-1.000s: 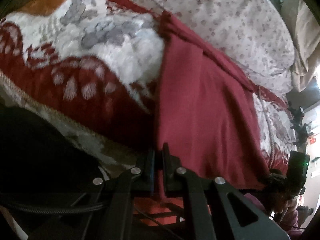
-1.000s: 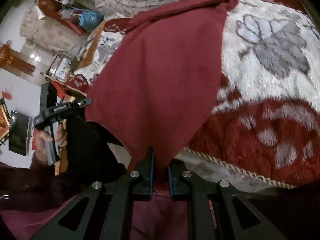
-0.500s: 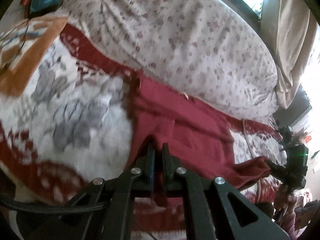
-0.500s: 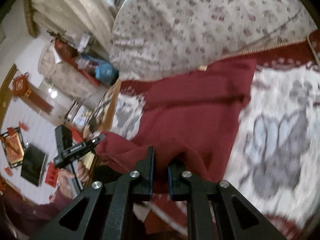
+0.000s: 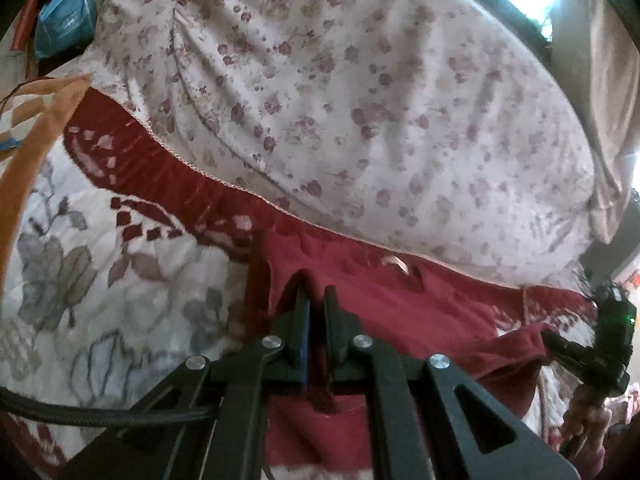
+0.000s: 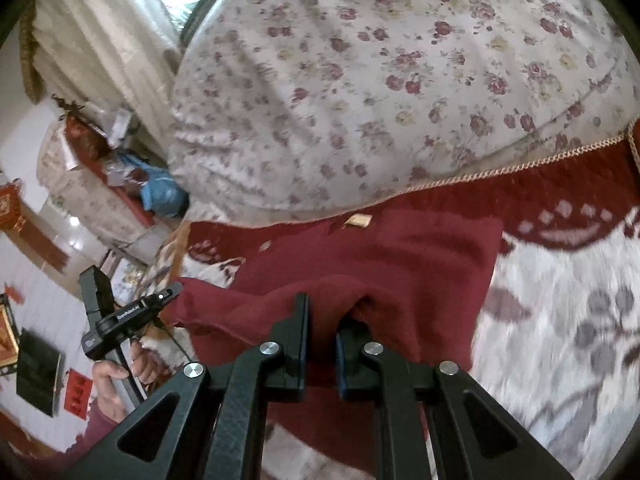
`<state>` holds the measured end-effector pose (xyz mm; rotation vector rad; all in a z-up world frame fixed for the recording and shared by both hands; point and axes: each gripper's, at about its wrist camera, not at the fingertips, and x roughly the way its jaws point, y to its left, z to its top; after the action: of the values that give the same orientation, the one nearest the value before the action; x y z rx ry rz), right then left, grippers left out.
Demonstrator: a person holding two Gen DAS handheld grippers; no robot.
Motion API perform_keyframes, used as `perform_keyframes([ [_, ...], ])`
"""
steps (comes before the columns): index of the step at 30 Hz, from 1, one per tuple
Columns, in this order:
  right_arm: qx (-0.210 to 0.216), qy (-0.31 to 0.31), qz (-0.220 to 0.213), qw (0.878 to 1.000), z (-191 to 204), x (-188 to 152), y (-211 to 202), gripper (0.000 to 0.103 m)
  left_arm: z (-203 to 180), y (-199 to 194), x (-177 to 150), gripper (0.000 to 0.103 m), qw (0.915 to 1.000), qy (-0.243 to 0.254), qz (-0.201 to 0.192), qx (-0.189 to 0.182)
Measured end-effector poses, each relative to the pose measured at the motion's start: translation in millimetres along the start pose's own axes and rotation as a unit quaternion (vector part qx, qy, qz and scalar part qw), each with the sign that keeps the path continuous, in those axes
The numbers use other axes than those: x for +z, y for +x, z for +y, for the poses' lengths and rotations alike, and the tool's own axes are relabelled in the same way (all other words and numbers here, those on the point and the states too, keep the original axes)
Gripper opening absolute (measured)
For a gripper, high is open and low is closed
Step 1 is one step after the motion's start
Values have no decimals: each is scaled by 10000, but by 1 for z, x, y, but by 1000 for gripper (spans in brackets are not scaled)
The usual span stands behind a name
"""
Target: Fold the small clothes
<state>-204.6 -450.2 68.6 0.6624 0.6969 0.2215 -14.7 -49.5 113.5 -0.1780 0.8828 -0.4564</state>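
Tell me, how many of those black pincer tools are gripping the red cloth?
2. The left gripper pinches the red garment at one end, and the right gripper pinches its other end.

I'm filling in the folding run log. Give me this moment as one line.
step: fold in progress | left gripper: shut on red garment | right gripper: shut on red garment | surface: patterned blanket

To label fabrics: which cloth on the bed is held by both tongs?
The plain dark red garment, pinched by the left tongs and right tongs; the flowered quilt and patterned blanket lie free.
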Motion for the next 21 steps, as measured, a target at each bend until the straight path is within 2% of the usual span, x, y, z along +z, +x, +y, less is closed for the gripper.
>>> perform_keyframes([
  [6,-209,175,156,9995,-29,32,44,12,10,59,22,6,9993,-206,297,110],
  [10,-492,233,239,9982,-44,43,71,13,13,87,26,6,9985,-189,495,166],
  [13,-524,527,392,9965,-65,47,92,16,17,96,30,10,9975,-323,618,83],
  [15,-523,654,425,9956,-71,48,93,19,19,94,34,20,9969,-382,687,-12],
  [16,-459,704,338,9959,-72,48,88,28,18,89,36,44,9975,-365,609,31],
  [17,-475,714,125,9962,-70,46,78,56,17,80,39,70,9985,-334,424,113],
  [18,-562,711,-83,9958,-67,44,68,71,18,70,41,75,9992,-326,188,131],
  [19,-604,688,-395,9950,-63,41,54,78,17,64,42,76,9994,-318,57,110],
  [21,-440,525,-484,9965,-52,38,43,75,15,57,45,76,9997,-250,14,56],
])
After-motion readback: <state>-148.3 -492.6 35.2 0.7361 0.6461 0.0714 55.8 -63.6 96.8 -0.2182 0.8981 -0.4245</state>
